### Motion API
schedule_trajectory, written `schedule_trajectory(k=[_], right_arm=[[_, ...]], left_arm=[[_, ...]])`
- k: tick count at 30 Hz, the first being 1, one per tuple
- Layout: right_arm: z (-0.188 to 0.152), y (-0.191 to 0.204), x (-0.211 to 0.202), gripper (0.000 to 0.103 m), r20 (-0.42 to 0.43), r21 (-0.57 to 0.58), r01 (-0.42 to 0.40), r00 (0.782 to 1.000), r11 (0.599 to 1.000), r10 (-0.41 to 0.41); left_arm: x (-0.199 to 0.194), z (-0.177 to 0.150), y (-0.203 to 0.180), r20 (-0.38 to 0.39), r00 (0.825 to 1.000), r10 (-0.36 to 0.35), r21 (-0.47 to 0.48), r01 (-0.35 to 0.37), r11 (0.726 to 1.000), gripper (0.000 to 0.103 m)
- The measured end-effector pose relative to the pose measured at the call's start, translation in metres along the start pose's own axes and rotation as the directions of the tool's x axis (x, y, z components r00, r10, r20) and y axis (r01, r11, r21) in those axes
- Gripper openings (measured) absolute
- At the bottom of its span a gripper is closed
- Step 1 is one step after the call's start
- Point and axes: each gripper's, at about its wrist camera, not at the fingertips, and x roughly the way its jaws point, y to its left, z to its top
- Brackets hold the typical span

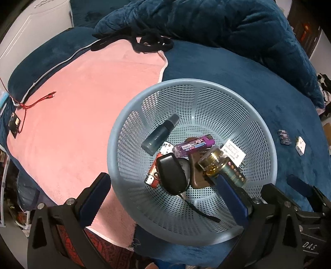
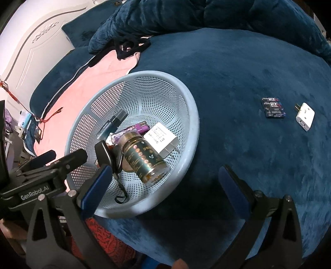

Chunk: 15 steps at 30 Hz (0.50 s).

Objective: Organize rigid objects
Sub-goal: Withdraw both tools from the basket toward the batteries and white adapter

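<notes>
Left wrist view looked down into one pale blue perforated basket (image 1: 132,128) resting on a bed with a dark blue plush cover (image 1: 238,78). Seven things could be counted inside it: one grey-capped spray bottle (image 1: 160,134), one purple lighter (image 1: 194,145), one orange lighter (image 1: 153,175), one black car key (image 1: 170,173) with a black strap, one gold-lidded dark green jar (image 1: 223,167), one white plug adapter (image 1: 233,154) and one brown object under the jar, too hidden to name. Outside the basket, on the cover to the right, lay a small pack of batteries (image 2: 273,108) marked "VIX", as far as the blur allowed, and one second white plug adapter (image 2: 305,115) just beside it, the two apart from each other and well apart from the basket.

The left tongs (image 1: 163,186) stood wide open with nothing held, one finger over the pink towel (image 1: 82,107) and the other over the basket's contents. The right tongs (image 2: 165,175) were likewise wide apart and empty, straddling the basket's near rim. "GenRobot.AI" was printed on the left tool's body in the right wrist view; "DAS" showed on the right tool in the left wrist view.

One red cable (image 1: 39,101) lay on the towel, and a crumpled blue blanket (image 1: 206,18) was heaped at the bed's far end, with a white panelled headboard (image 2: 31,41) behind.
</notes>
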Motion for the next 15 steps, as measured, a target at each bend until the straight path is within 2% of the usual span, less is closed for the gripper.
schedule_trajectory(k=[15], right_arm=[[0.000,-0.008,-0.002,0.103,0.000,0.033,-0.011,1.000,0.999,0.011]], left_arm=[[0.000,0.002,-0.016,-0.009,1.000,0.003,0.033,-0.003,0.999,0.103]])
